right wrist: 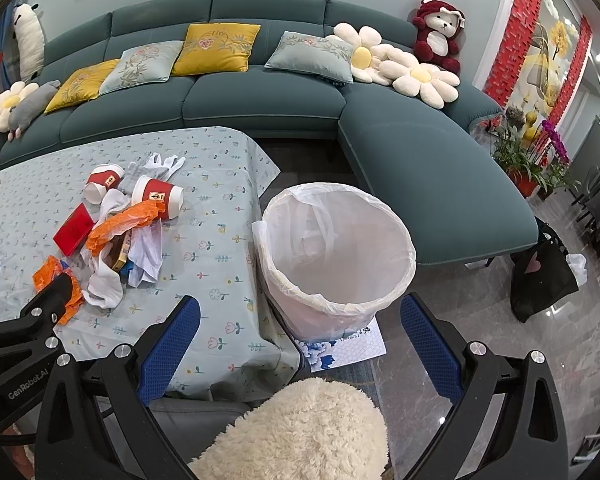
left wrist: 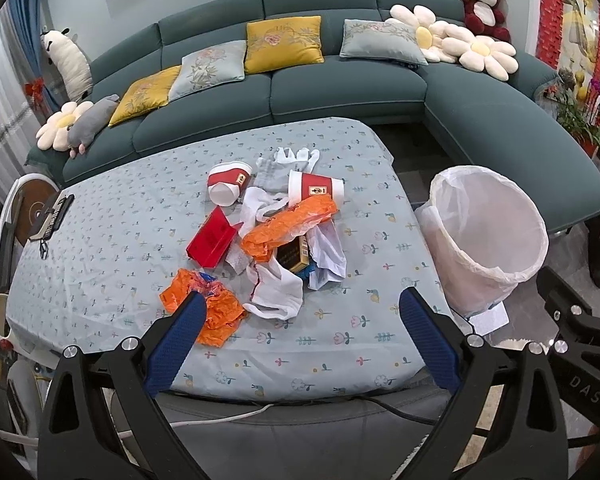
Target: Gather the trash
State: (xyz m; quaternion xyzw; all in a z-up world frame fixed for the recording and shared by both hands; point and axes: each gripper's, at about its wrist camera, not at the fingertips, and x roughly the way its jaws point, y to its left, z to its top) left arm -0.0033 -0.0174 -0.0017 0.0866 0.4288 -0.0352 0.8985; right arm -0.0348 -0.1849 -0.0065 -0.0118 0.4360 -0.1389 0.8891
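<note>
A pile of trash lies mid-table: two red-and-white paper cups (left wrist: 230, 186) (left wrist: 316, 190), a red box (left wrist: 212, 242), orange plastic bags (left wrist: 290, 226) (left wrist: 214, 308), white socks and cloth (left wrist: 278, 288), and a dark carton (left wrist: 294, 256). The pile also shows in the right wrist view (right wrist: 116, 236). A white-lined bin (left wrist: 488, 240) (right wrist: 336, 256) stands on the floor right of the table. My left gripper (left wrist: 300, 312) is open and empty above the table's near edge, its left finger over the near orange bag. My right gripper (right wrist: 300, 314) is open and empty, near the bin.
The table wears a blue flowered cloth (left wrist: 100, 248). A remote (left wrist: 56, 216) lies at its left edge. A teal sofa (left wrist: 340, 92) with cushions stands behind. A fluffy cream stool (right wrist: 300, 432) sits below my right gripper. A dark bag (right wrist: 540, 276) and potted flowers (right wrist: 540, 160) stand at right.
</note>
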